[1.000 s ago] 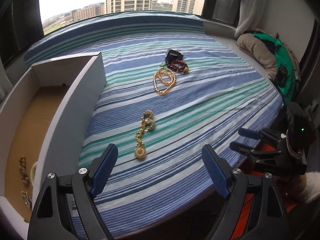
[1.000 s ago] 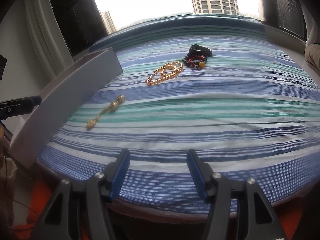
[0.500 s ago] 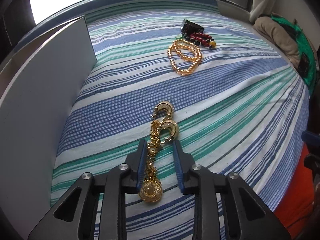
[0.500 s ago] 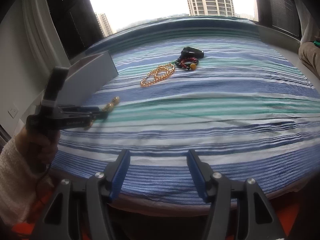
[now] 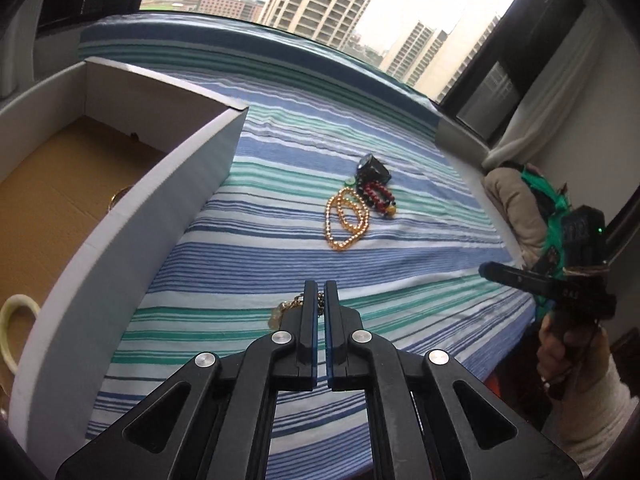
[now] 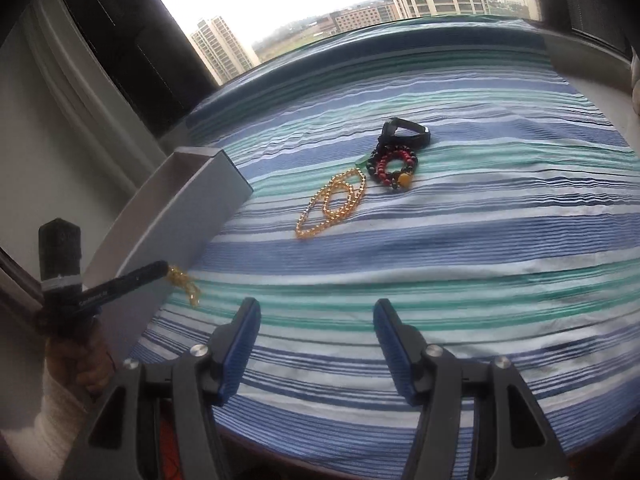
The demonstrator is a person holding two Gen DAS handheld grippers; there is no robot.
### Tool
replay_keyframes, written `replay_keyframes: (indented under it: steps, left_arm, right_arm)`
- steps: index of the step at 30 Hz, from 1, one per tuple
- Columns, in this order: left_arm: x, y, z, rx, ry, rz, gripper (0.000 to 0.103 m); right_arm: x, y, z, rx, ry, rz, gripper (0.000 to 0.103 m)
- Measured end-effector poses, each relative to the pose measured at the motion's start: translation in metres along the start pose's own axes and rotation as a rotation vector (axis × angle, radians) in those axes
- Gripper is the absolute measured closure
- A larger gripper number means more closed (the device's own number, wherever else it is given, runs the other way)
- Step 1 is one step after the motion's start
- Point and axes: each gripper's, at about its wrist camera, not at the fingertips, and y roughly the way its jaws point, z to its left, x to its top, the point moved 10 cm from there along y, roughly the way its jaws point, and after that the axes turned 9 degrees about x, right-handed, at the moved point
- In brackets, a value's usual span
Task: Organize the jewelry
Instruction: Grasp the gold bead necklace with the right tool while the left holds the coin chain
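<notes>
My left gripper [image 5: 319, 292] is shut on a gold chain with pendants [image 5: 285, 309], held clear of the striped sheet [image 5: 400, 280]. The right wrist view shows the chain [image 6: 185, 282] dangling from the left gripper [image 6: 163, 267] beside the white box wall [image 6: 172, 232]. Farther back on the sheet lie a gold bead necklace [image 5: 346, 220] [image 6: 332, 204], a red and black bead bracelet [image 5: 378, 194] [image 6: 394, 166] and a black band [image 5: 374, 168] [image 6: 406, 134]. My right gripper [image 6: 316, 312] stands open with nothing between its fingers, near the bed's front edge.
The white box [image 5: 132, 216] with a brown cardboard floor sits at the left; a pale bangle [image 5: 16, 320] lies inside it. Beige and green cloth [image 5: 516, 208] is heaped at the right side. A window runs behind the bed.
The left gripper came down over the gold chain, shut on it and lifted it off the sheet toward the box. The right gripper rose and shifted, staying open.
</notes>
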Motion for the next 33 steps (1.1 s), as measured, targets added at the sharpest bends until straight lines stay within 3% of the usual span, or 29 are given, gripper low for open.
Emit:
replay_keyframes:
  steps: [6, 7, 10, 14, 19, 21, 23, 27, 33]
  left_arm:
    - [0.003, -0.027, 0.013, 0.036, -0.027, -0.044, 0.103]
    - [0.002, -0.029, 0.015, 0.039, -0.032, -0.044, 0.103]
    - [-0.004, -0.033, 0.024, 0.051, -0.045, -0.038, 0.103]
    - [-0.01, -0.036, 0.037, 0.062, -0.072, -0.033, 0.103]
    - [-0.014, -0.032, 0.045, 0.062, -0.093, -0.021, 0.103]
    - [-0.016, -0.034, 0.045, 0.06, -0.096, -0.019, 0.103]
    - [-0.016, -0.038, 0.046, 0.06, -0.097, -0.022, 0.103]
    - [-0.012, -0.054, 0.047, 0.055, -0.1, -0.043, 0.103]
    - [0.008, -0.095, 0.041, 0.043, -0.107, -0.114, 0.103]
  right_arm:
    - [0.064, 0.091, -0.03, -0.003, 0.098, 0.117, 0.044]
    - [0.071, 0.107, -0.033, -0.017, 0.102, 0.127, 0.05]
    - [0.088, 0.148, -0.038, -0.108, 0.042, 0.148, 0.053]
    - [0.088, 0.189, -0.033, -0.035, 0.168, 0.197, 0.053]
    - [0.09, 0.218, -0.022, -0.227, 0.023, 0.184, 0.052]
    - [0.091, 0.224, -0.016, -0.324, -0.076, 0.168, 0.055]
    - [0.092, 0.219, -0.016, -0.384, -0.121, 0.152, 0.093]
    - [0.097, 0.189, -0.012, -0.273, -0.056, 0.071, 0.095]
    - [0.118, 0.118, 0.033, -0.11, -0.085, -0.039, 0.095]
